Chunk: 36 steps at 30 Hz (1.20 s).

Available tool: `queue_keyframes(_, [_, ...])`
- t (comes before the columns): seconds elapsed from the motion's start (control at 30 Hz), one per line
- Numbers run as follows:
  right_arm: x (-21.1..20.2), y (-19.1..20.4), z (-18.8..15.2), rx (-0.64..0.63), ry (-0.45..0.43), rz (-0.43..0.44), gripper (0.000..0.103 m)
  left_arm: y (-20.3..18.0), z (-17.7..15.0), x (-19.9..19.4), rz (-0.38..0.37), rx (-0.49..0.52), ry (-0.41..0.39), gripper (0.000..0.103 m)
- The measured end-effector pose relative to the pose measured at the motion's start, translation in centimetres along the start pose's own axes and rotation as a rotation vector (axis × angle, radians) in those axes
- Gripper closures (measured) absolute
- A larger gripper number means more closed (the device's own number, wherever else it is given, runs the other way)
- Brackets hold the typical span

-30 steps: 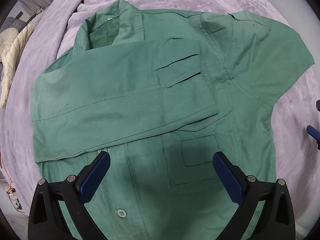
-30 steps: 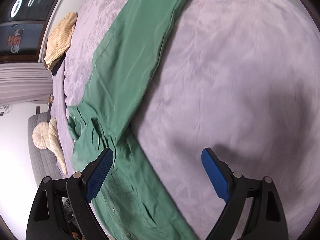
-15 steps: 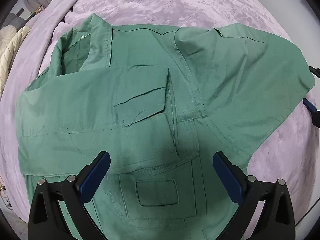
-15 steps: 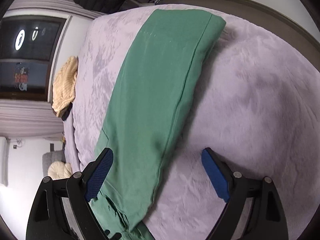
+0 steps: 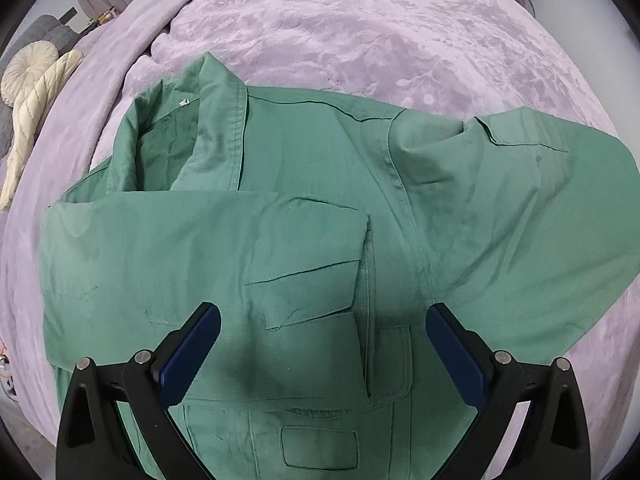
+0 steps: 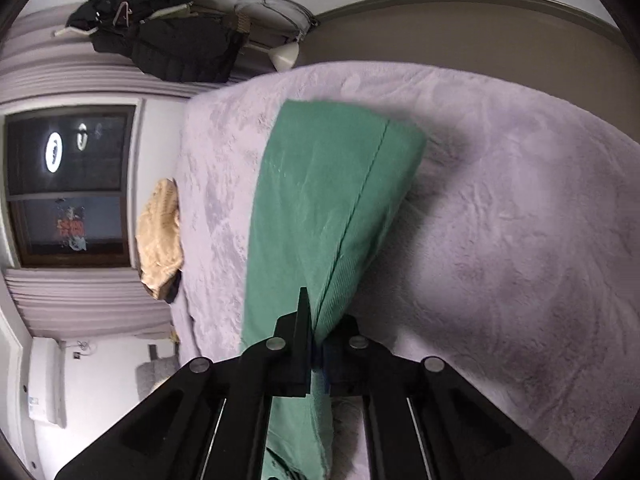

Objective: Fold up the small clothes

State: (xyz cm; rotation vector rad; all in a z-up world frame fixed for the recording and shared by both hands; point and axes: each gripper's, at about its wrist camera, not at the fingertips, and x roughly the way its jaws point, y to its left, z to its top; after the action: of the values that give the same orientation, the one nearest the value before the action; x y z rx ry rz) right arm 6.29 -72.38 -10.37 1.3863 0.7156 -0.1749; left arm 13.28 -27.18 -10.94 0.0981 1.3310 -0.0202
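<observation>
A green shirt (image 5: pixel 304 208) lies front up on the lilac blanket (image 5: pixel 380 32), collar at the upper left. One sleeve (image 5: pixel 168 256) is folded across the chest. The other sleeve (image 5: pixel 520 208) stretches out to the right. My left gripper (image 5: pixel 320 344) is open and empty, hovering over the chest near the pocket. My right gripper (image 6: pixel 316 336) is shut on the green sleeve (image 6: pixel 328 200), pinching its fabric near the seam; the cuff end points away across the bed.
Cream knotted and round cushions (image 5: pixel 32 80) lie at the left edge of the bed. A folded yellow garment (image 6: pixel 160 236) sits on the bed by the window. Dark clothes (image 6: pixel 160 48) hang on a rack, with a lamp (image 6: pixel 284 54) near it.
My right gripper went from open beside the sleeve to shut on it. My left gripper moved up the shirt from the lower front toward the chest, staying open.
</observation>
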Motion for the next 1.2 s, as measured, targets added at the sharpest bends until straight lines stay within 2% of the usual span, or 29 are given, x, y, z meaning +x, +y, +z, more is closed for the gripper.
queue_keyframes(0.07, [-1.4,-1.3,-0.2,0.049,-0.017,0.025,0.100,-0.4,0.2,0.6,0.012,0.002,0.003,0.000])
queue_keyframes(0.17, [-1.7,-2.7,-0.3,0.047,0.000,-0.039,0.100,-0.3,1.5,1.5,0.030,0.006,-0.019,0.000])
queue_keyframes(0.23, [-1.5,-2.7,-0.3,0.018,0.017,-0.045,0.099,-0.4,2.5,1.8,0.031,-0.006,-0.033,0.000])
queue_keyframes(0.33, [-0.6,-1.8,0.2,-0.018,0.067,-0.044,0.090,-0.3,3.6,1.8,0.061,-0.024,-0.065,0.000])
queue_keyframes(0.37, [-0.3,-1.6,0.4,-0.026,0.074,-0.038,0.075,-0.2,3.8,1.7,0.061,-0.041,-0.076,0.000])
queue_keyframes(0.4, [-0.1,-1.4,0.5,-0.034,0.072,-0.029,0.049,-0.1,3.9,1.6,0.059,-0.056,-0.082,0.000])
queue_keyframes(0.43, [0.2,-1.1,0.7,-0.042,0.064,-0.020,0.043,0.1,4.2,1.8,0.059,-0.070,-0.083,0.000])
queue_keyframes(0.47, [0.5,-1.0,0.8,-0.044,0.060,-0.022,0.045,0.1,4.4,2.0,0.059,-0.080,-0.079,0.000])
queue_keyframes(0.53, [1.0,-1.3,1.0,-0.011,0.055,-0.036,0.089,-0.1,4.6,2.8,0.056,-0.082,-0.061,0.000])
queue_keyframes(0.57, [0.7,-1.6,1.0,0.015,0.036,-0.014,0.100,-0.4,4.5,3.2,0.059,-0.074,-0.053,0.000])
queue_keyframes(0.63, [-0.2,-1.1,0.5,0.020,0.024,0.084,0.100,-1.1,4.1,4.2,0.070,-0.048,-0.033,0.000])
queue_keyframes(0.73, [-1.4,1.0,-0.4,-0.020,0.032,0.184,0.100,-1.5,4.0,5.5,0.072,-0.037,-0.003,0.000])
queue_keyframes(0.8, [-2.2,3.2,-1.1,-0.071,0.049,0.255,0.100,-1.6,4.3,6.2,0.066,-0.026,0.022,0.000])
queue_keyframes(0.87, [-2.5,6.0,-2.2,-0.150,0.076,0.287,0.100,-1.4,4.6,5.9,0.053,-0.006,0.017,0.000])
queue_keyframes(1.0, [-2.6,12.4,-5.8,-0.330,0.143,0.292,0.100,1.2,4.4,3.0,-0.016,-0.017,-0.039,0.000])
queue_keyframes(1.1, [-1.7,17.6,-10.6,-0.504,0.218,0.277,0.100,5.4,3.8,0.4,-0.055,-0.035,-0.086,0.000])
queue_keyframes(1.2, [0.7,22.5,-17.6,-0.709,0.306,0.225,0.100,10.8,2.8,-1.8,-0.054,-0.074,-0.125,0.000])
